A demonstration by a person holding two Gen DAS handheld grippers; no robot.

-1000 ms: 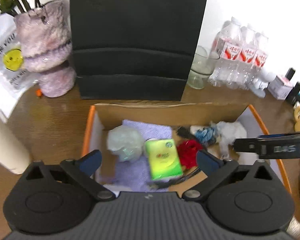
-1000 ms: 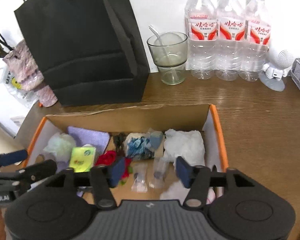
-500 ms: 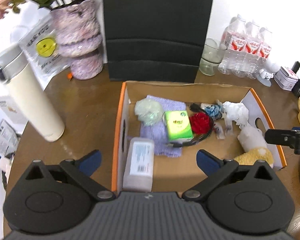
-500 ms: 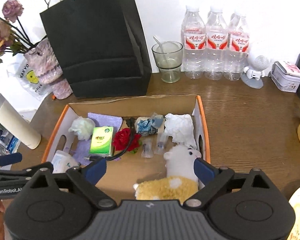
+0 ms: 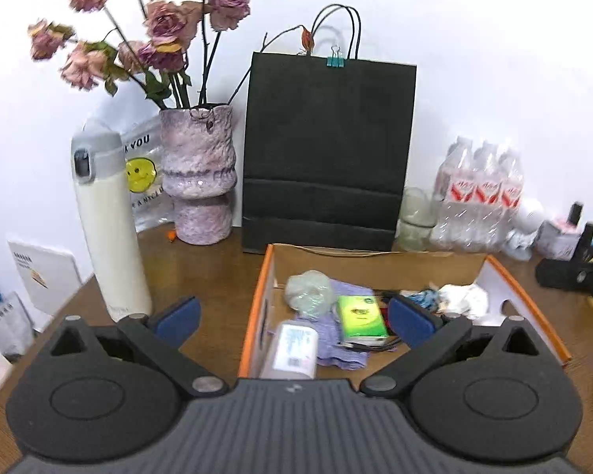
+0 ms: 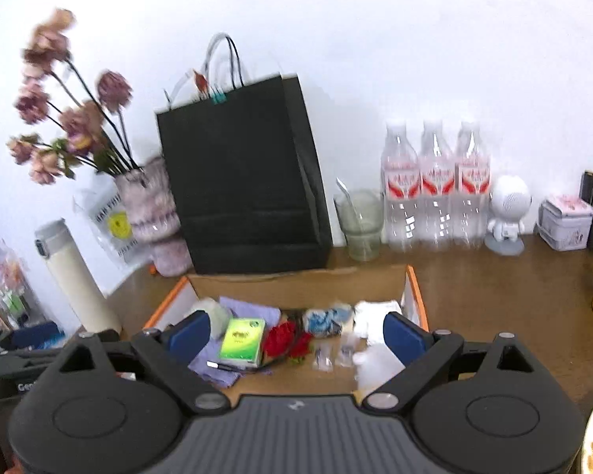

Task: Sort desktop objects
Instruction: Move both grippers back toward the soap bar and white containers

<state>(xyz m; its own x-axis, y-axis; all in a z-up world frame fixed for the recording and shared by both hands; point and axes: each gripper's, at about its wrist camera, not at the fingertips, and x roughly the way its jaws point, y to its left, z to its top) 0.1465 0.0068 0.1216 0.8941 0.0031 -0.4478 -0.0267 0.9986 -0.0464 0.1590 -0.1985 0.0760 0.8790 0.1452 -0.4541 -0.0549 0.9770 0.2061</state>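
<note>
With both left gripper (image 5: 292, 314) and right gripper (image 6: 295, 333) spread wide and empty, right jaws having just opened, above the cardboard box (image 6: 296, 282), a hasty reach could topple the thermos (image 5: 108, 229) at 9 o'clock of the box.

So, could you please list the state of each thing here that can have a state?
Left hand-held gripper: open, holding nothing.
Right hand-held gripper: open, holding nothing.
Cardboard box: open on top, items inside.
Black paper bag: upright, top clipped.
Thermos: upright, lid closed.
Water bottles: upright.
Glass: upright.
Roses: dried, standing in the vase.
</note>
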